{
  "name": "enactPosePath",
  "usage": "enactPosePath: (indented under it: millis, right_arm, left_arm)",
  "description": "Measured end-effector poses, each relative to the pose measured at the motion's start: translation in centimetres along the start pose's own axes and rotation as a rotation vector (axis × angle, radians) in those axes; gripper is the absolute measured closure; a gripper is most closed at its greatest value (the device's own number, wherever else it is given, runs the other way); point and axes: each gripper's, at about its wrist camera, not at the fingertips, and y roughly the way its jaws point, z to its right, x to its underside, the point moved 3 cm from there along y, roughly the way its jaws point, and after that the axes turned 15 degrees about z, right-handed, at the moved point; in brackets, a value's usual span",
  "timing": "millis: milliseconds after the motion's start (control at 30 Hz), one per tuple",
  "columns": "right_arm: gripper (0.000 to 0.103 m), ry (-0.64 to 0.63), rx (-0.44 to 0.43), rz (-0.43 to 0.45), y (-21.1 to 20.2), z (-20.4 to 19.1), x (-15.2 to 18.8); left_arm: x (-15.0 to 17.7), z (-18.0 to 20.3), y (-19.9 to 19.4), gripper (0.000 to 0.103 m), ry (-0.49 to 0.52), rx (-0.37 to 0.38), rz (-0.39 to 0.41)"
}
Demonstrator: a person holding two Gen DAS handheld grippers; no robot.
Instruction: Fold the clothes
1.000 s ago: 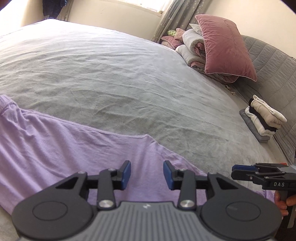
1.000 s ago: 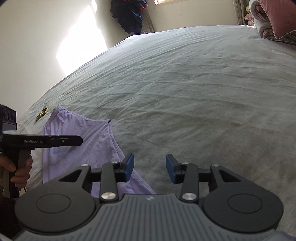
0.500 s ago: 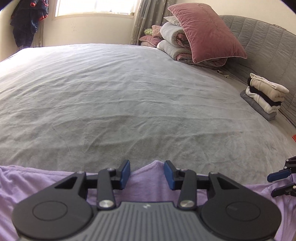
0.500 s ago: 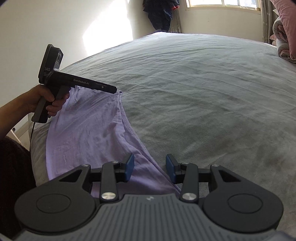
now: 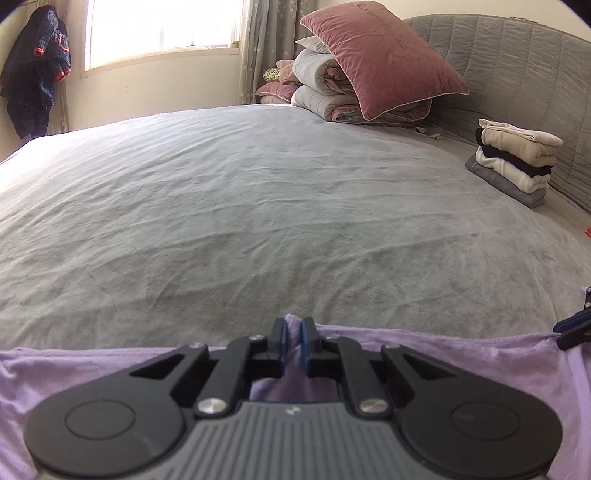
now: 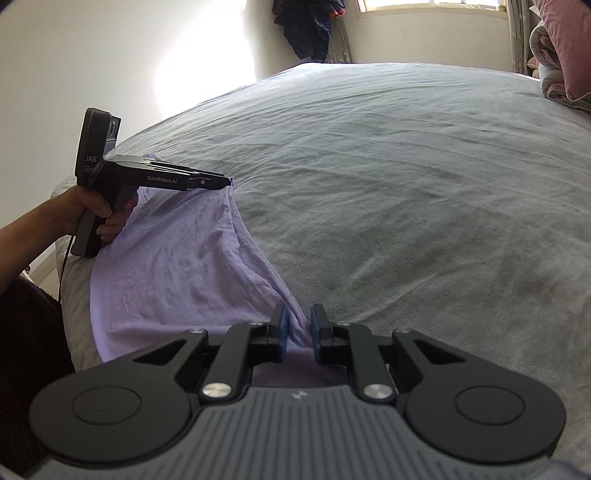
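A lilac garment (image 6: 177, 266) lies spread along the near edge of the grey bed (image 5: 258, 206), its upper hem running across the cover and its lower part hanging off the near side of the mattress. The left gripper (image 5: 293, 334) has its jaws clenched on a small peak of that hem, the blue pads pinching the cloth so that it rises slightly between them. In the right wrist view the same gripper (image 6: 227, 181) shows from the side, its tip at the far corner of the hem, with the person's hand (image 6: 88, 214) wrapped round the grip. The right gripper (image 6: 296, 325) sits at the other end of the hem; its jaws are closing, with a fold of lilac cloth between the pads, which appear to press on it. From the left wrist view only the tips of the right gripper (image 5: 572, 330) show at the picture's right edge, on the hem.

Farther off, a stack of folded clothes (image 5: 513, 164) stands against the quilted headboard (image 5: 517, 74). A pink pillow (image 5: 380, 55) leans on rolled bedding (image 5: 325, 88) near the window (image 5: 162, 29). A dark jacket (image 5: 35, 88) hangs in the corner.
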Motion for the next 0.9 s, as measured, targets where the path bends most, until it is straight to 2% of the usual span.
enactPosePath:
  millis: [67, 133, 267, 333, 400, 500, 633, 700, 733, 767, 800, 867, 900]
  right_arm:
    - [0.097, -0.037, 0.012, 0.011, -0.2, -0.6, 0.2]
    - [0.099, -0.078, 0.041, 0.038, -0.7, -1.2, 0.4]
    - [0.1, -0.184, 0.115, 0.127, -2.0, -2.6, 0.4]
    - [0.1, -0.223, 0.149, 0.165, -2.3, -2.9, 0.2]
    - [0.1, -0.255, 0.179, 0.161, -1.8, -2.8, 0.3]
    - [0.101, -0.25, 0.209, 0.102, -0.1, -1.8, 1.2]
    - [0.098, -0.233, 0.222, 0.088, 0.0, -1.4, 1.2]
    - [0.087, -0.215, 0.237, 0.085, -0.2, -1.3, 1.0]
    - [0.077, -0.201, 0.247, 0.077, -0.4, -1.3, 0.7]
    - [0.071, -0.184, 0.255, 0.072, -0.7, -1.2, 0.2]
    - [0.07, -0.166, 0.26, 0.074, -1.1, -1.1, -0.2]
    - [0.068, -0.144, 0.275, 0.089, -2.1, -0.8, -1.0]
    - [0.068, -0.134, 0.289, 0.094, -2.7, -0.7, -1.3]
  left_arm:
    - [0.1, 0.5, -0.3, 0.099, 0.034, -0.022, 0.018]
    - [-0.2, 0.5, -0.9, 0.099, 0.049, -0.055, 0.057]
    - [-1.3, 0.0, -2.6, 0.099, 0.017, -0.105, 0.168]
    - [-1.4, 0.0, -2.5, 0.099, 0.023, -0.134, 0.182]
    - [-1.0, 0.3, -1.3, 0.099, 0.053, -0.148, 0.132]
    - [0.0, 1.2, 0.9, 0.099, 0.125, -0.173, 0.036]
    - [0.2, 2.4, 1.3, 0.099, 0.224, -0.206, 0.015]
    - [0.0, 2.8, 1.4, 0.097, 0.253, -0.22, 0.001]
    - [-0.3, 3.0, 1.4, 0.094, 0.269, -0.233, -0.01]
    - [-0.5, 3.2, 1.5, 0.089, 0.277, -0.243, -0.021]
    - [-1.0, 3.4, 1.4, 0.086, 0.274, -0.253, -0.032]
    - [-1.8, 4.0, 0.9, 0.059, 0.252, -0.261, -0.041]
    - [-2.1, 4.5, 0.6, 0.056, 0.232, -0.249, -0.039]
